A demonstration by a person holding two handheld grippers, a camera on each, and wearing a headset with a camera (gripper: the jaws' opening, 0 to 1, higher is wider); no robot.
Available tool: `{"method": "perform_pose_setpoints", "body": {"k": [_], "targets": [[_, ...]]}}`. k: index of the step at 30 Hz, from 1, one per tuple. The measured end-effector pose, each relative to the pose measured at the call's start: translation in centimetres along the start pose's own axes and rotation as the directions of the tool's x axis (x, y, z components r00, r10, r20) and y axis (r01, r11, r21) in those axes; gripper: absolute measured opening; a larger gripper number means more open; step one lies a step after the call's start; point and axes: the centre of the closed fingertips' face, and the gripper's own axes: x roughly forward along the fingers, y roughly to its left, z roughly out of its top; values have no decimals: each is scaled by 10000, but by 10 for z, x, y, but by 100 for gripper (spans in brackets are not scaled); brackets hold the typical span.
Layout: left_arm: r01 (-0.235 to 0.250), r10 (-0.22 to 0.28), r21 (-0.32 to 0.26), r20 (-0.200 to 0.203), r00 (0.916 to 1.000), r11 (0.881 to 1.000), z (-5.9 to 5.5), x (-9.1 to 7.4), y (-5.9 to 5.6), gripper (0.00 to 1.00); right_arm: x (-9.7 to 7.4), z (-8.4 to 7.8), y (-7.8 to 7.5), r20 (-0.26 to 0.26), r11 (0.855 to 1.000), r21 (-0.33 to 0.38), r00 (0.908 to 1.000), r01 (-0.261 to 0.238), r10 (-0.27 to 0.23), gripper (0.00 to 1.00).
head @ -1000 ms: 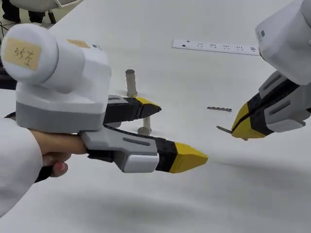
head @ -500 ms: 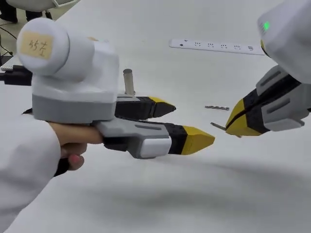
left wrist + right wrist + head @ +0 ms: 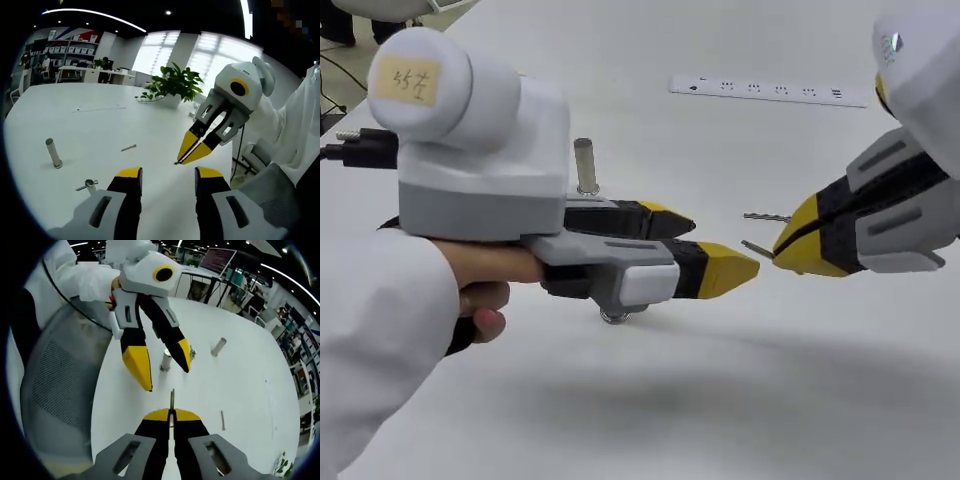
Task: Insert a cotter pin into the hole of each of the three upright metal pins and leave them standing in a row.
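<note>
Over the middle of the white table (image 3: 650, 420): right gripper (image 3: 778, 256), jaws pinched fully together on a thin cotter pin (image 3: 756, 247), the pin's free end poking out past the yellow tips toward the left gripper (image 3: 724, 247). Left gripper's jaws spread wide, nothing between them, handle gripped by a hand (image 3: 480, 285) in a white sleeve. Tips of the two grippers near each other, not touching.

Beyond the left gripper, toward the table's far edge: first metal pin (image 3: 586, 165), upright and bare, well apart from both grippers. Directly beneath the left gripper's lower jaw in the head view: foot of a second metal pin (image 3: 615, 317), standing on the table. Near it, in the left gripper view: third metal pin (image 3: 89, 185), shorter-looking, perhaps with a cotter pin already crosswise through it, though too small to tell for certain.

Between the right gripper's tips and the far edge: loose cotter pin (image 3: 767, 217), lying flat on the table. Further toward that far edge: long white power strip (image 3: 770, 90), also flat.
</note>
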Motion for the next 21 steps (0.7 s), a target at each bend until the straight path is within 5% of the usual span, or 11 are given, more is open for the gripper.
{"method": "perform_pose_setpoints", "body": {"k": [9,21], "targets": [[334,-332,-239,117,9994,9992,4,2,-4,28,-5,9,-1,604,9954,-146,9938,946,-935,0],[558,-560,-320,-54,9984,9979,2,3,-6,17,-2,13,9,796,9955,-274,9929,905,-881,0]]}}
